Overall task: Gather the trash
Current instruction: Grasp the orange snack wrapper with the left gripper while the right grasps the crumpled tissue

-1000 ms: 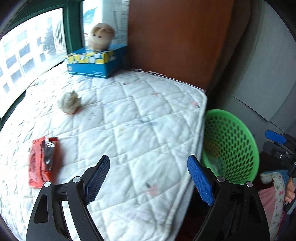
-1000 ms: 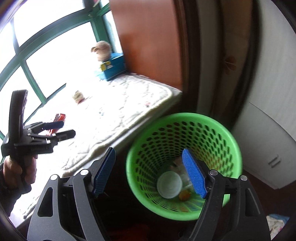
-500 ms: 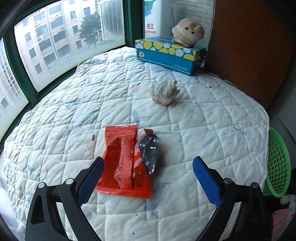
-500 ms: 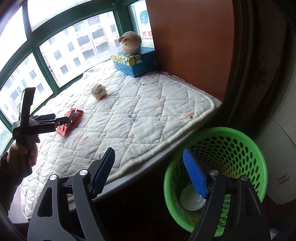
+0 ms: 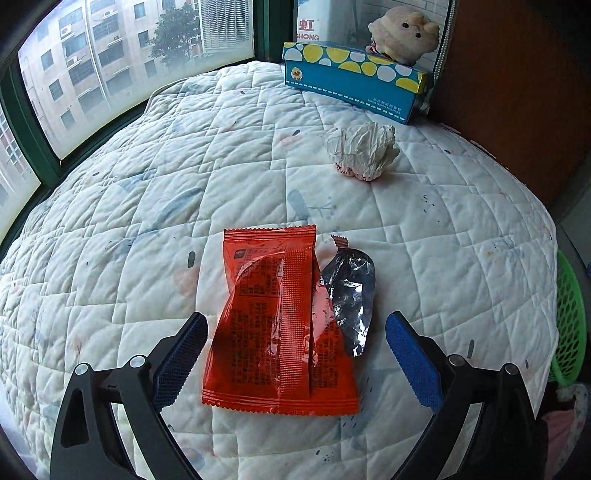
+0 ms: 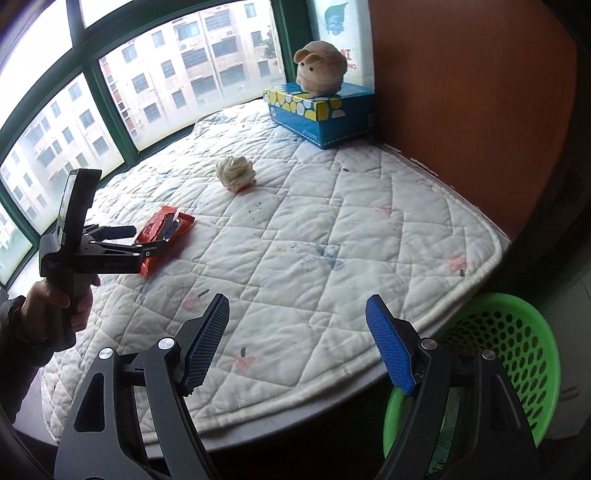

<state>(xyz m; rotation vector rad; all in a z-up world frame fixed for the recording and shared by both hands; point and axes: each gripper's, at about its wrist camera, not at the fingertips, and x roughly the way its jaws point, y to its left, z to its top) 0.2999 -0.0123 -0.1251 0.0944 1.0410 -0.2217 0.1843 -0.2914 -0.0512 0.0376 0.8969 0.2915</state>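
While the left gripper (image 5: 293, 345) is hanging over the quilted pad (image 5: 147, 221), its jaws are standing wide apart after just opening further, with the lower part of the red snack wrapper (image 5: 273, 332) lying flat between them and neither pad touching it. Torn silver foil (image 5: 351, 291) is sticking out of the wrapper toward three o'clock. At one o'clock from the wrapper, well apart, a crumpled paper ball (image 5: 364, 151) is sitting on the pad, and beyond it at twelve o'clock a blue tissue box (image 5: 354, 79) is carrying a plush toy (image 5: 404, 31). A sliver of the green basket (image 5: 570, 317) is showing at three o'clock, off the pad's edge.

Seen from the right wrist, the right gripper (image 6: 295, 343) is holding its jaws parted around nothing, above the pad's near edge (image 6: 295, 373). At nine o'clock a hand (image 6: 55, 299) is gripping the left gripper (image 6: 138, 242), whose fingers are reaching over the wrapper (image 6: 162, 229). The paper ball (image 6: 236, 171) is lying at eleven o'clock, and the green basket (image 6: 517, 354) is standing at four o'clock, below the pad.
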